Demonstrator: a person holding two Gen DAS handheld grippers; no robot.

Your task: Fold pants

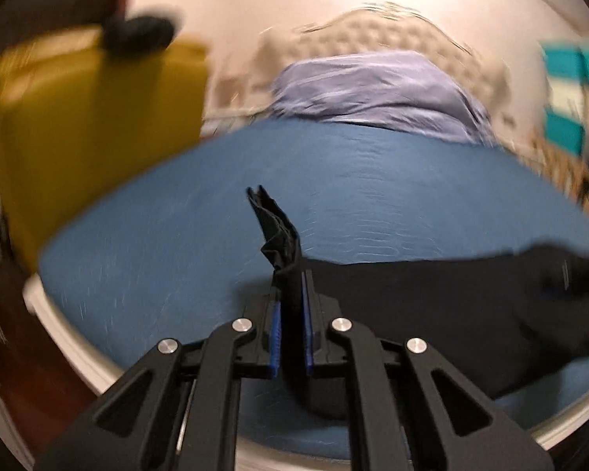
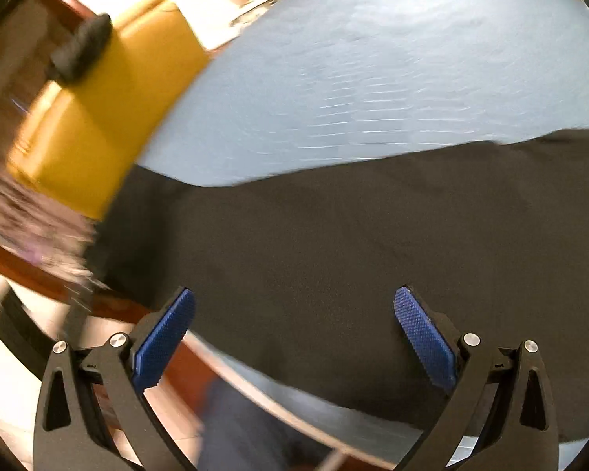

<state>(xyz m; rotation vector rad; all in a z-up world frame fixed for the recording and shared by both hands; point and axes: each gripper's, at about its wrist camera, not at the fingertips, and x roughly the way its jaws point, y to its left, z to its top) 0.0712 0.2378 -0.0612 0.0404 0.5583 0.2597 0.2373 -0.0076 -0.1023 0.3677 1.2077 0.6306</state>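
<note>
Left gripper (image 1: 292, 314): fingers clamped on a bunched fold of the black pants (image 1: 432, 298), which trail to the lower right over the blue bed sheet (image 1: 176, 255). Right gripper (image 2: 294, 337): fingers wide apart above the pants (image 2: 314, 243), apparently not touching. Yellow suitcase (image 2: 110, 110) upper left, blurred.

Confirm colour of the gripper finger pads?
Blue, with a knurled texture; the right gripper's pads show it best in the right wrist view.

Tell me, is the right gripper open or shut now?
Open. The right gripper has its blue pads wide apart above the black pants, holding nothing.
</note>
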